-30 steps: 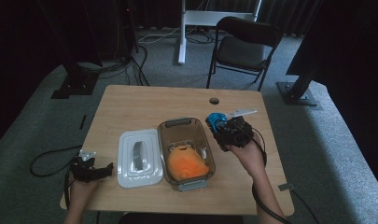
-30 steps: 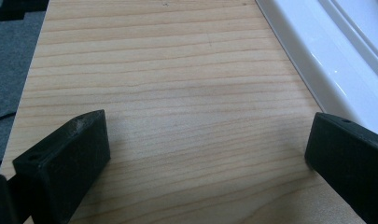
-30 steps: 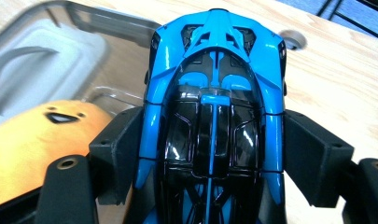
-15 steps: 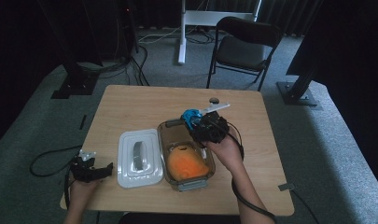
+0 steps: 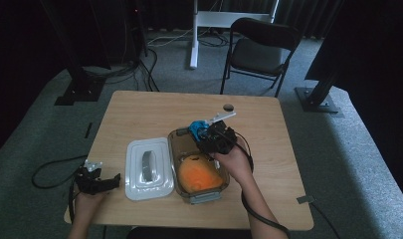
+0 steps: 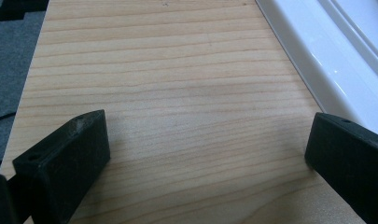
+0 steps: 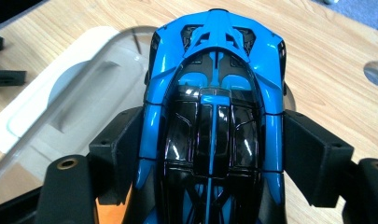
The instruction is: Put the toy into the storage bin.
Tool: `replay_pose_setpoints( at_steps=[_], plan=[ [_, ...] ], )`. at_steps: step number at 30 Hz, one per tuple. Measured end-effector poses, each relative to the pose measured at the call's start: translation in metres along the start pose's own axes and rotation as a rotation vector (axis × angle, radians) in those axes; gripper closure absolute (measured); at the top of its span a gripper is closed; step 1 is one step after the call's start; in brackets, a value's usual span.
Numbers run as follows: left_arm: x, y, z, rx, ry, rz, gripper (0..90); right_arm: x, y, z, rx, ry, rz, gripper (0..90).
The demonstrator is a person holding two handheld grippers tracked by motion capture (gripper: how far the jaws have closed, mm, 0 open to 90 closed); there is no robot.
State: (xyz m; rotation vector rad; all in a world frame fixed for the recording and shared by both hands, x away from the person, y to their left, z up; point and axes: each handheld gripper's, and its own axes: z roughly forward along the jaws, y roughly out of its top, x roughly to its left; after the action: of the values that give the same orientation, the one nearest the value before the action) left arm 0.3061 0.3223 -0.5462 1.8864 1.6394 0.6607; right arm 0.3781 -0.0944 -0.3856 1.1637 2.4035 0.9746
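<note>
A blue and black toy car (image 7: 214, 98) sits clamped by its sides in my right gripper (image 7: 210, 154). In the high view that gripper (image 5: 209, 135) holds the car (image 5: 197, 128) above the far end of a clear plastic container (image 5: 184, 137) with something orange (image 5: 199, 174) in it. A white lid (image 5: 147, 168) lies flat just left of the container. My left gripper (image 5: 97, 181) rests near the table's front left corner; its jaws stand wide apart over bare wood (image 6: 177, 121), nothing between them, with the lid's rim (image 6: 317, 70) to the right.
The wooden table (image 5: 139, 109) has a round hole (image 5: 228, 106) near its far edge. A black folding chair (image 5: 258, 50) and stand bases stand on the grey carpet behind. Cables trail off the table's left side.
My right gripper has carried the toy car leftward from beside the container to over its far end. The left gripper has stayed where it was.
</note>
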Motion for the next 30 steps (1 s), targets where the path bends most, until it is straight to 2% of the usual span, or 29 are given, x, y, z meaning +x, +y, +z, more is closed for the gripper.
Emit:
replay_pose_setpoints(
  at_steps=[5,11,17,21,30],
  plan=[
    [0.0,0.0,0.0,0.0,0.0,0.0,0.3,-0.003,-0.002,0.004,0.01,0.014,0.015,26.0],
    [0.0,0.0,0.0,0.0,0.0,0.0,0.3,0.005,0.002,0.007,0.014,0.043,-0.001,25.9],
    [0.0,0.0,0.0,-0.002,0.0,-0.002,0.3,0.011,0.005,0.016,0.037,0.034,-0.013,25.9],
    [0.0,0.0,0.0,0.0,0.0,0.0,0.3,0.008,0.003,0.019,0.039,0.048,0.01,25.9],
    [0.0,0.0,0.0,-0.002,0.0,-0.002,0.3,0.009,0.001,0.022,0.066,0.026,-0.007,25.9]
  ],
)
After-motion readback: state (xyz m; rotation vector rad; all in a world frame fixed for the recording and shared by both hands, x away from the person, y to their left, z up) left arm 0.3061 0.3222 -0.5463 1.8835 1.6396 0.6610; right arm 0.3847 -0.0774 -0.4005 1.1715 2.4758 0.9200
